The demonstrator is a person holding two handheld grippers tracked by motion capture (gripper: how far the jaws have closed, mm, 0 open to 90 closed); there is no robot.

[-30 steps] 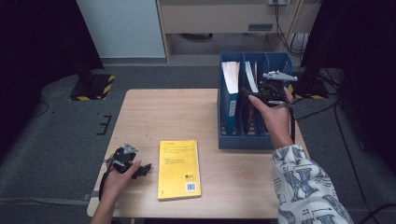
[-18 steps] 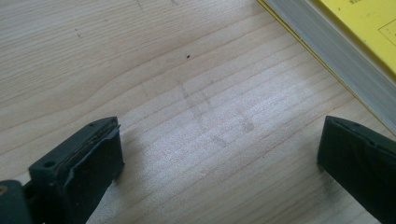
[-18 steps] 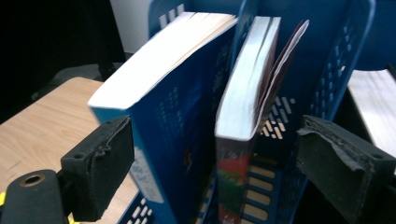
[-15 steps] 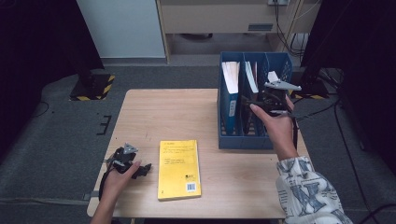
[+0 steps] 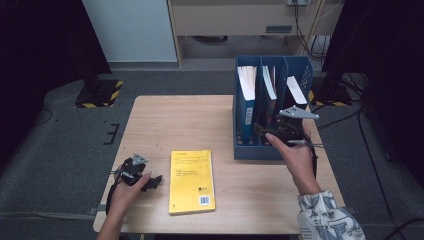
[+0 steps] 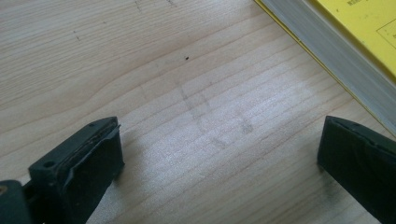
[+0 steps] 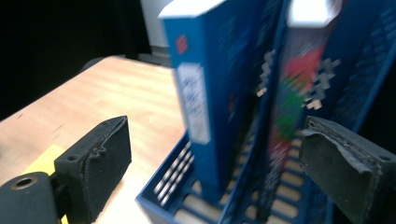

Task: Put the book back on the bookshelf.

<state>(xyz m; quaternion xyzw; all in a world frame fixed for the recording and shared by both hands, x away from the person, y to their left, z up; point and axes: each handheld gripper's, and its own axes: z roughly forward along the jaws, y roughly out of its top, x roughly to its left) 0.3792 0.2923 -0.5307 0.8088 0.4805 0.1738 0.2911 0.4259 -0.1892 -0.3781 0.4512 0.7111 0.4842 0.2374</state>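
Note:
A yellow book (image 5: 191, 181) lies flat near the table's front edge. Just left of it my left gripper (image 5: 153, 181) rests low on the wood, open, with nothing between its jaws. In the left gripper view the gripper (image 6: 219, 140) frames bare tabletop, and the yellow book's page edge (image 6: 327, 51) runs along the upper right. My right gripper (image 5: 265, 131) hovers open over the front end of a blue file rack (image 5: 260, 150). In the right gripper view the gripper (image 7: 215, 140) faces a blue book (image 7: 198, 88) and a blurred red and green one (image 7: 292, 98), both upright in the rack.
The rack has three slots holding upright books with white page tops (image 5: 247, 77). The wooden table (image 5: 190, 120) is bare between the yellow book and the rack. Grey floor, cables and dark stands surround the table.
My right gripper has drawn back from over the rack's middle toward its front end, staying open. The left gripper and the yellow book have not moved.

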